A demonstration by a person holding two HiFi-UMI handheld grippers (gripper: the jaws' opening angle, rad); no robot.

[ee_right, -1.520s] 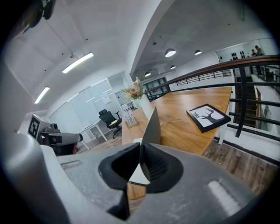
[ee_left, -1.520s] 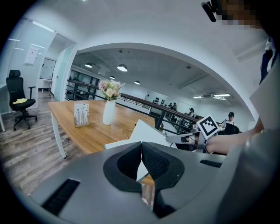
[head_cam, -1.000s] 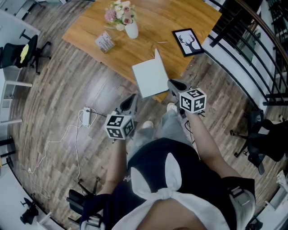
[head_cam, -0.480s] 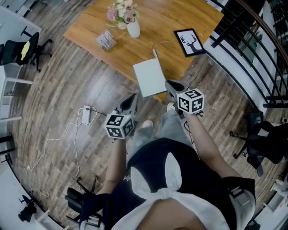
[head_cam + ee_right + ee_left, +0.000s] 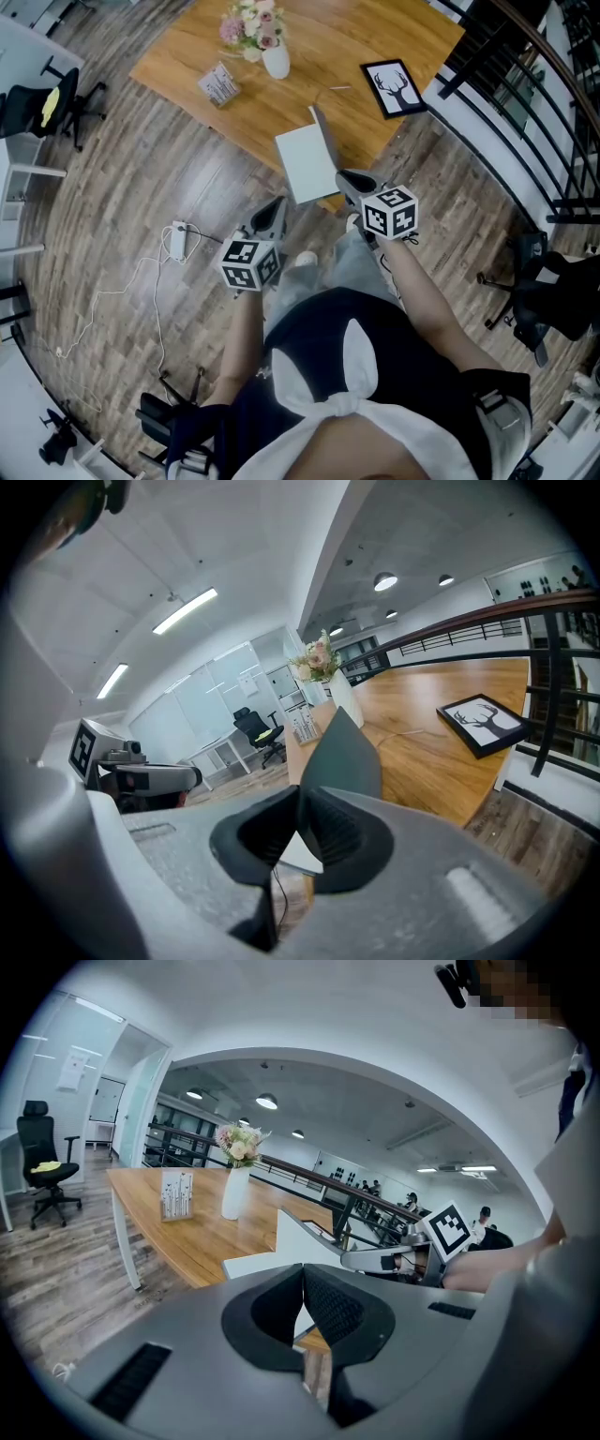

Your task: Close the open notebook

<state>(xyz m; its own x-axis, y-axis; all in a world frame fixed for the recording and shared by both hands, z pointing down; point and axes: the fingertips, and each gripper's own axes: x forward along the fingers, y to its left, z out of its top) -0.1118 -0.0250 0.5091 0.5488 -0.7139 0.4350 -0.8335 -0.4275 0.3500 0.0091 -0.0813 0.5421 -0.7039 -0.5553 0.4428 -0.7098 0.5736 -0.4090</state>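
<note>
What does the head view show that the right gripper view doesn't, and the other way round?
Only the head view: the power strip and the person from above. Only the right gripper view: the ceiling lights, and a close look at the right gripper with its jaws shut on the notebook, at its raised cover. Both: the notebook, the vase, the deer picture and the left gripper.

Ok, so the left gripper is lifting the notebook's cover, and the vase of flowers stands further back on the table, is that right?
Not quite: the right gripper pinches the notebook's cover and holds it raised, as the right gripper view shows; the left gripper is shut on nothing, off the table. The vase of flowers does stand further back.
</note>
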